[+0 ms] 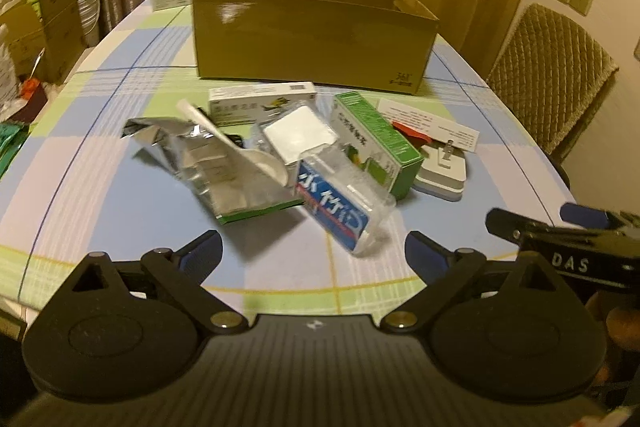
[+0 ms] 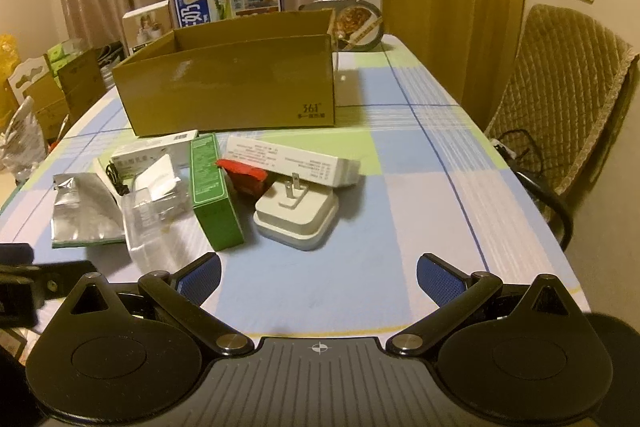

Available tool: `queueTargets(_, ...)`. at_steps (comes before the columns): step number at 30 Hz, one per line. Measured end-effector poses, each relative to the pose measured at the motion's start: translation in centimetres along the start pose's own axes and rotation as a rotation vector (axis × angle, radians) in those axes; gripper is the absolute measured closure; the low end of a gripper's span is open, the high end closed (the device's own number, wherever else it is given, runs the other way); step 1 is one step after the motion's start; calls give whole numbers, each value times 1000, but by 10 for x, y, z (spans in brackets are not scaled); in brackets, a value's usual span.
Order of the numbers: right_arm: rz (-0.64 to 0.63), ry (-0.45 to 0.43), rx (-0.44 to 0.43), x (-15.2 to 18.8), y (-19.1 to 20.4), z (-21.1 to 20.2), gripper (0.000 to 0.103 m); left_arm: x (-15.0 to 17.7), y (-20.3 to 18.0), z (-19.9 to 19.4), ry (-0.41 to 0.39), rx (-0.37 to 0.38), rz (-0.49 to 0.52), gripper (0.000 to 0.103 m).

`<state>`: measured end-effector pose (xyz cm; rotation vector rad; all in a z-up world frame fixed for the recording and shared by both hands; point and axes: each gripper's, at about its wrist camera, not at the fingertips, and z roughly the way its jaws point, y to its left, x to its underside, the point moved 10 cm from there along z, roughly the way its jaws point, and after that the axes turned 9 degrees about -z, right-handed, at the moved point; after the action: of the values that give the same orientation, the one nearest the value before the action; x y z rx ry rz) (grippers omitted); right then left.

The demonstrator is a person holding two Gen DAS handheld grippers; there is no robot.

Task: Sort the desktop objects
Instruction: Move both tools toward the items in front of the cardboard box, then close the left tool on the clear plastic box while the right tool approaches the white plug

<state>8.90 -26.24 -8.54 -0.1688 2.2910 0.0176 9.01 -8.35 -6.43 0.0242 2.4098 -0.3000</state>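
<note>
Left gripper (image 1: 313,253): jaws stand wide apart, nothing between the blue pads, held above the checked tablecloth (image 1: 100,155). Directly ahead of its fingertips lies a clear plastic pack with a blue label (image 1: 340,211), its near end just short of the gap between the fingers. Ahead and to the left of that fingertip gap sits a torn silver foil pouch (image 1: 192,155) with a white spoon (image 1: 236,143) resting on it. Beyond these, a white medicine box (image 1: 260,97) lies flat, and a green box (image 1: 376,139) lies ahead and to the right, touching the clear pack. Further right, a white plug adapter (image 1: 440,173) rests prongs up, with a small red item (image 1: 412,135) and a white printed card box (image 1: 432,123) just behind it.

Right gripper (image 2: 319,277): jaws likewise wide, empty, over bare cloth. The plug adapter (image 2: 296,219) is nearest, ahead and slightly left of its fingertips; the green box (image 2: 212,195) lies further left, the foil pouch (image 2: 84,211) at far left.

An open cardboard box (image 1: 312,39) stands upright beyond the whole cluster, well ahead of both tools; its interior is not visible. Each gripper shows at the edge of the other's view, side by side. A padded chair (image 2: 560,99) stands to the right of the table.
</note>
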Motion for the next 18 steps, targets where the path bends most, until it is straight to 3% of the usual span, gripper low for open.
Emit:
queueTargets(14,96,37,-5,5,-26,33,2,-2,-33,62,36,12,62,22)
queueTargets(18,85,35,-23,1,-23,42,2,-4,-37,77,39,-1,83,33)
